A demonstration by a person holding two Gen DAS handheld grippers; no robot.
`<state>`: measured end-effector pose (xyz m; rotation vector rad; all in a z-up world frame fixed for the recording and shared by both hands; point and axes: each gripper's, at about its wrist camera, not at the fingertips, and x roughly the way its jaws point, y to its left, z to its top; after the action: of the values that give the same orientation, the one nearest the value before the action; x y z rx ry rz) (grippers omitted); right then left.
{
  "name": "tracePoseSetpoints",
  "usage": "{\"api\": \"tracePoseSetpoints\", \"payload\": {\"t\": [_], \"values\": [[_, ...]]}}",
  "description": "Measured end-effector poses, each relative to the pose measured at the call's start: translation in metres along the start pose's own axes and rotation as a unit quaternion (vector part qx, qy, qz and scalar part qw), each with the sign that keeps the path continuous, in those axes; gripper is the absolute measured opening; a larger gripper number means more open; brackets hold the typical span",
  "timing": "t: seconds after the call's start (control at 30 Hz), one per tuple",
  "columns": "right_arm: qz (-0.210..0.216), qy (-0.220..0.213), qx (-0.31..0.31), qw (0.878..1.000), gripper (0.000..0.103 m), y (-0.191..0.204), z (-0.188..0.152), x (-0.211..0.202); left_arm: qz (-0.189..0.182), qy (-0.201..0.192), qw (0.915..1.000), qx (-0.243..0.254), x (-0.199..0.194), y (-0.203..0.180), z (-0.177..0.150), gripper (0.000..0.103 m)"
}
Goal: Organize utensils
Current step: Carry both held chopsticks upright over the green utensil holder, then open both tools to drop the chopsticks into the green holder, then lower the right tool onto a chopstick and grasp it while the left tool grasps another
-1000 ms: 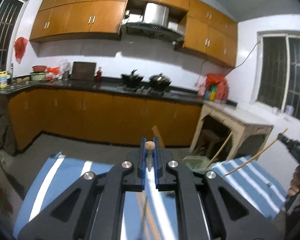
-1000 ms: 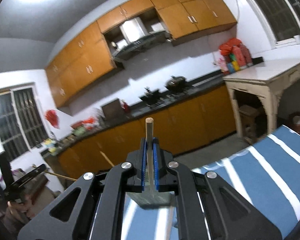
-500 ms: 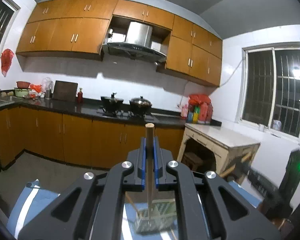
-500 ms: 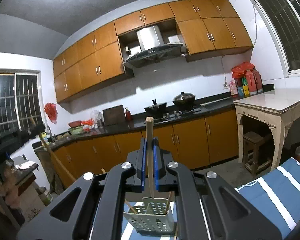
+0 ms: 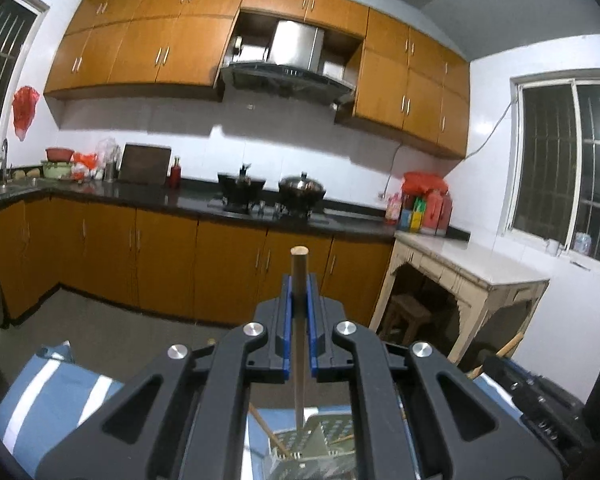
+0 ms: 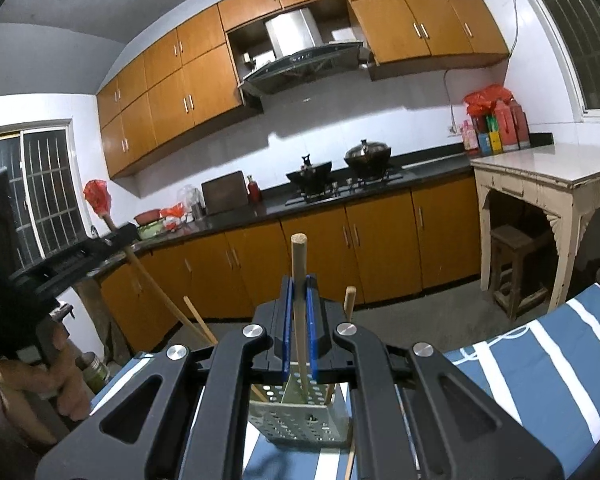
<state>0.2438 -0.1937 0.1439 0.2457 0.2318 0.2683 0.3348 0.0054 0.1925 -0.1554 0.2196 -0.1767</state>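
Left wrist view: left tool (image 5: 299, 292) pinches a wooden stick (image 5: 299, 320) upright above the perforated holder (image 5: 320, 446). Right tool (image 6: 299, 296) pinches another stick (image 6: 299, 280) whose lower end sits in the holder (image 6: 300, 420) on the striped surface (image 6: 540, 368).

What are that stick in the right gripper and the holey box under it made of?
The stick looks like bare wood or bamboo: pale tan, matte, with a grainy cut end. The perforated holder below it seems to be grey metal with a dull sheen and punched round holes, though plastic can't be ruled out.
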Motion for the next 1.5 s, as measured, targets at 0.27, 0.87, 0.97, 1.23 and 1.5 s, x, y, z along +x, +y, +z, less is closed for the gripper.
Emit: {"api": "tracePoseSetpoints", "payload": {"t": [0.27,0.87,0.97,1.23,1.5], "values": [[0.003,0.038,0.019,0.999,0.007,-0.003,-0.013,0.018,-0.002,0.056,0.9981,-0.025,0.024,0.019,-0.035,0.008],[-0.023,-0.005,0.005,1.000,0.038,-0.001,-0.014,-0.019,0.003,0.065,0.9957,-0.066,-0.012,0.060,-0.054,0.045],[-0.034,-0.022,0.004,0.999,0.038,-0.007,-0.019,-0.043,0.012,0.053,0.9958,-0.074,-0.038,0.075,-0.060,0.052],[-0.125,0.087,0.042,0.987,0.038,-0.063,-0.098,-0.051,0.086,0.123,0.9868,-0.061,-0.086,0.129,-0.143,0.070],[-0.123,0.252,0.109,0.954,0.025,-0.090,-0.171,0.012,0.128,0.245,0.9567,-0.090,-0.070,0.166,-0.220,0.072]]}}
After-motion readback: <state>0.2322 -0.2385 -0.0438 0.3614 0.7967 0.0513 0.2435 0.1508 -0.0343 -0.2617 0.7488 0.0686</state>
